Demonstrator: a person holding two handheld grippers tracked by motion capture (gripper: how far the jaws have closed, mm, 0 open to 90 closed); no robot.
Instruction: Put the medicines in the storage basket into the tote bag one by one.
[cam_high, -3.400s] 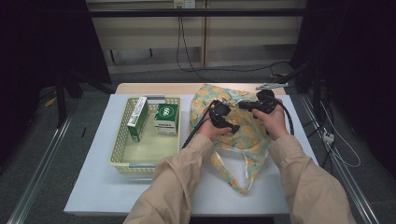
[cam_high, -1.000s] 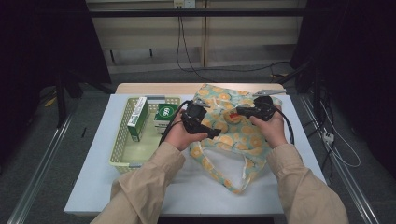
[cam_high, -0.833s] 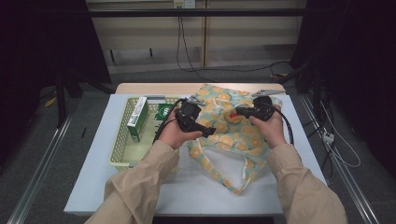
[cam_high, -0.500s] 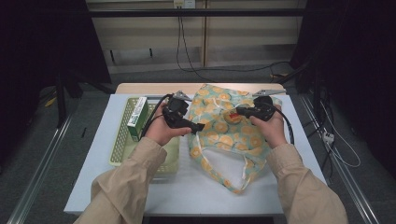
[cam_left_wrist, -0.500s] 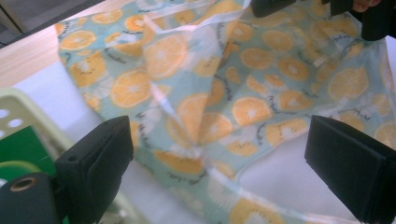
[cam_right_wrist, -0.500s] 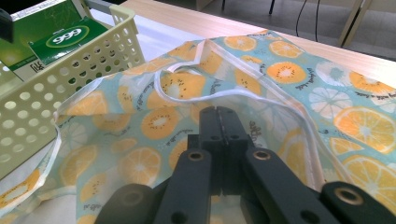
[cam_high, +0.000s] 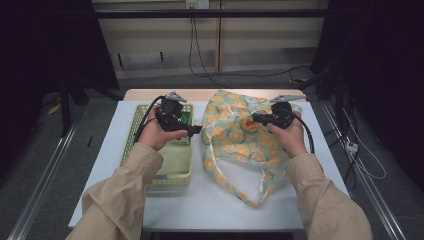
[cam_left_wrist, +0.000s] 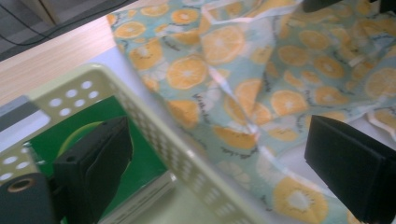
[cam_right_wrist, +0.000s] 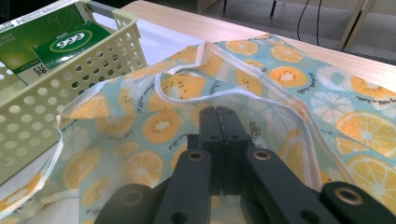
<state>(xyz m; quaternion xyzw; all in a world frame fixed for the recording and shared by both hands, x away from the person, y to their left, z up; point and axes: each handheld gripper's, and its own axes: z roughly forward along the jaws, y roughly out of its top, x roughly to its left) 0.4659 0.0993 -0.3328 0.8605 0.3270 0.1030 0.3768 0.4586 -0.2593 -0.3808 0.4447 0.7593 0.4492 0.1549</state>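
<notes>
My right gripper (cam_high: 256, 119) sits over the upper middle of the orange-print bag (cam_high: 240, 145), which lies spread on the white table (cam_high: 310, 165) to the right of the basket (cam_high: 172, 170). In the right gripper view its jaws are pressed flat together (cam_right_wrist: 219, 119), with the bag's white-edged rim (cam_right_wrist: 233, 95) curving around just beyond their tips; I cannot tell whether any fabric is pinched between them or whether they merely rest on it.

My left gripper (cam_high: 196, 130) hovers at the basket's right wall, its tip pointing across toward the bag. Its jaws stand wide apart with nothing between the pads: in the left gripper view one jaw hangs over the green box (cam_left_wrist: 140, 158) inside the basket (cam_left_wrist: 154, 116), the other over the bag's near edge (cam_left_wrist: 261, 84), and the basket's perforated wall runs diagonally through the gap between them.

Two green boxes lie at the far end of the basket; the one marked 666 (cam_right_wrist: 70, 42) is nearest the bag. The bag's white handles (cam_high: 257, 175) trail toward me on the table.
</notes>
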